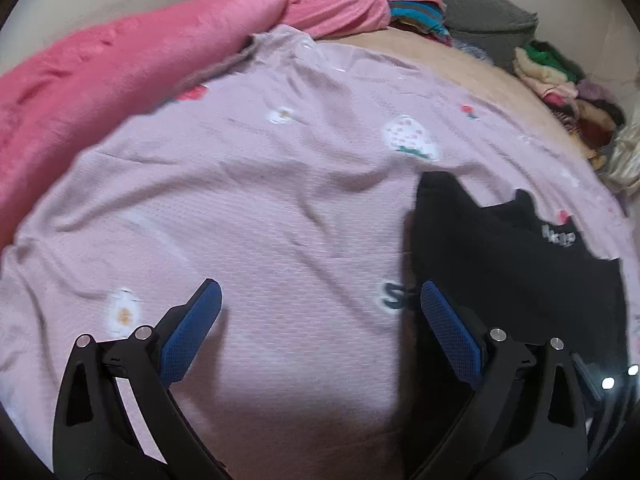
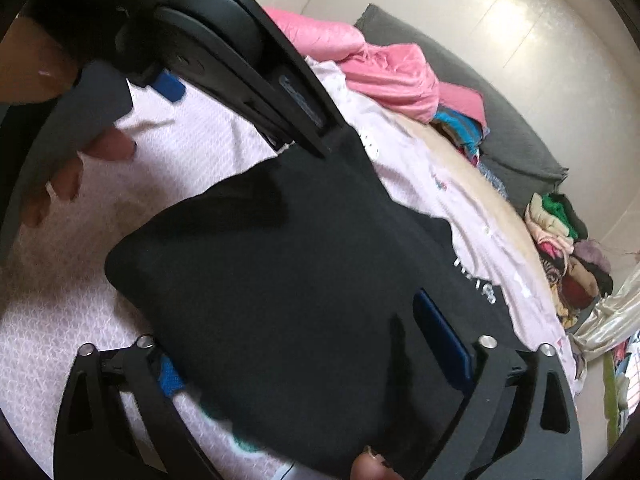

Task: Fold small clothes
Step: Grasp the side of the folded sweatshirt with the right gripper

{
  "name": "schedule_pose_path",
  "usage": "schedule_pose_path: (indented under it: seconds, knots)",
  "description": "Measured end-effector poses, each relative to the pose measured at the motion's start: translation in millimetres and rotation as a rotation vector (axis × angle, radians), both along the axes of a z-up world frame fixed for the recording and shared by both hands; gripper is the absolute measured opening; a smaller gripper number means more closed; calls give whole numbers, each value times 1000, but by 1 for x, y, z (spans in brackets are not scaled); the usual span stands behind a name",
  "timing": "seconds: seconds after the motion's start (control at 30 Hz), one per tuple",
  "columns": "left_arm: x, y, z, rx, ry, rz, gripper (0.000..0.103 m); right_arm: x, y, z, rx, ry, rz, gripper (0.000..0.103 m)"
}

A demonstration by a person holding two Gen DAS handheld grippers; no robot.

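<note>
Lying flat on the lilac bedspread [image 1: 280,200], the black garment [image 2: 280,280] sits between the right claw [image 2: 316,344] fingers, which gape wide with no pad seen pressing it, likely lining up a fold. Beside it, the left claw [image 1: 320,312] hovers wide, empty. Pink blanket [image 1: 100,80] and clothes pile [image 1: 560,80] crowd the bed's far edge.

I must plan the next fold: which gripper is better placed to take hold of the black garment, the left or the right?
Probably the right. The right gripper has open jaws on either side of the black garment. The left gripper hovers open over the pink sheet, beside the garment.
</note>
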State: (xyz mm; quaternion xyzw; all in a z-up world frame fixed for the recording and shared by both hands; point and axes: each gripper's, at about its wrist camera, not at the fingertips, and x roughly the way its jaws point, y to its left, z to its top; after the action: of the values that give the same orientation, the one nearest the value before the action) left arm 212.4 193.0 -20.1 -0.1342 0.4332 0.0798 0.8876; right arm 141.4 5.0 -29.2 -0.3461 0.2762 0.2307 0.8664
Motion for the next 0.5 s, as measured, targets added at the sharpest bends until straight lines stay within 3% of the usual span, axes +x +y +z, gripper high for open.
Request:
schedule_pose_path:
  seconds: [0.03, 0.1, 0.2, 0.3, 0.5]
  knots:
    - [2, -1, -2, -32, -2, -8, 93, -1, -1, 1, 9, 0, 13, 77]
    - [5, -2, -5, -114, 5, -27, 93, -4, -4, 4, 32, 3, 37, 54]
    - [8, -4, -4, -212, -12, -49, 93, -12, -10, 9, 51, -14, 52, 34]
    - [13, -11, -3, -301, -14, -80, 93, -15, -24, 16, 111, 2, 50, 23]
    - [21, -37, -6, -290, 36, -105, 93, -18, -53, 39, 223, -8, 29, 16]
